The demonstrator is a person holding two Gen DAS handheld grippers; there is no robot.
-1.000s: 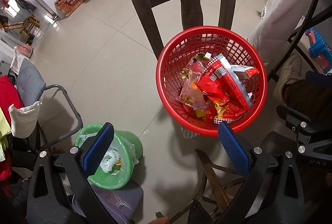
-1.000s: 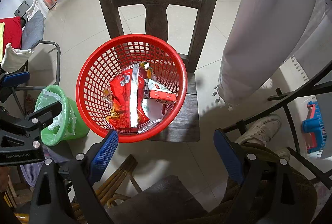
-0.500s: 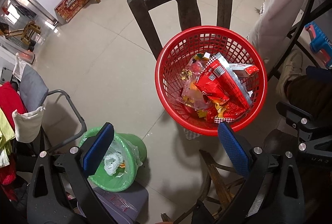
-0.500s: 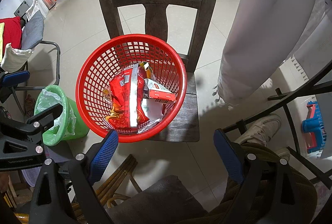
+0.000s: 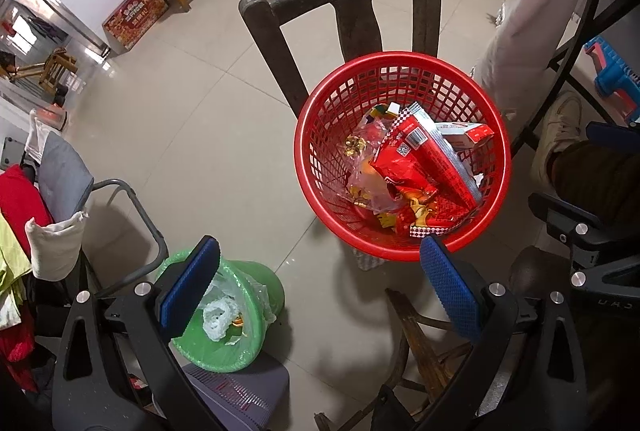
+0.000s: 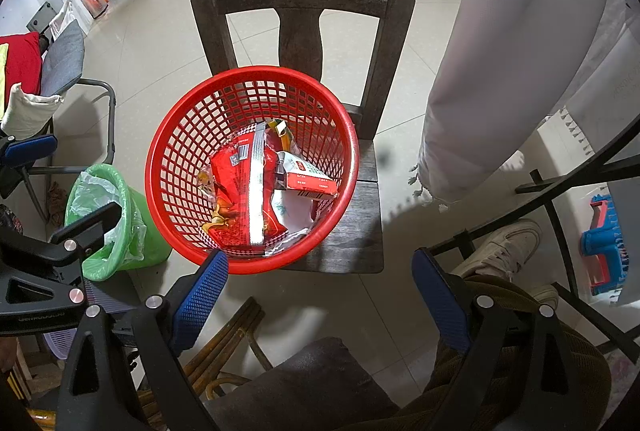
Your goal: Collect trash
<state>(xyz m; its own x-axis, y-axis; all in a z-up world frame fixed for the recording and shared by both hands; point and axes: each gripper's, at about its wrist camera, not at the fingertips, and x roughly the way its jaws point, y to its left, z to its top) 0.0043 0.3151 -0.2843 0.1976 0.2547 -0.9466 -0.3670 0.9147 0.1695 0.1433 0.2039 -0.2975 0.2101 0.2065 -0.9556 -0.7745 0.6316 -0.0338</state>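
A red mesh basket (image 5: 320, 135) (image 6: 172, 147) stands on the seat of a dark wooden chair (image 6: 352, 227). It holds a red snack bag (image 5: 416, 159) (image 6: 240, 183), a small red-and-white carton (image 5: 464, 131) (image 6: 310, 181), clear wrappers (image 5: 360, 175) and white paper (image 6: 294, 209). A green bin (image 5: 244, 347) (image 6: 132, 231) lined with a plastic bag sits on the floor left of the chair. My left gripper (image 5: 316, 283) hangs open above the floor between bin and basket. My right gripper (image 6: 320, 291) is open near the chair's front edge, empty.
A white tablecloth (image 6: 516, 71) hangs at the right over black metal table legs (image 6: 572, 187). A person's white shoe (image 6: 500, 247) and brown trouser leg (image 6: 520, 371) are at the lower right. A grey folding chair (image 5: 68, 187) with clothes stands left. A lilac crate (image 5: 236, 395) lies below the bin.
The left wrist view has drifted slightly: the green bin now sits a little further right and lower in it. The right gripper and the basket's contents have not moved.
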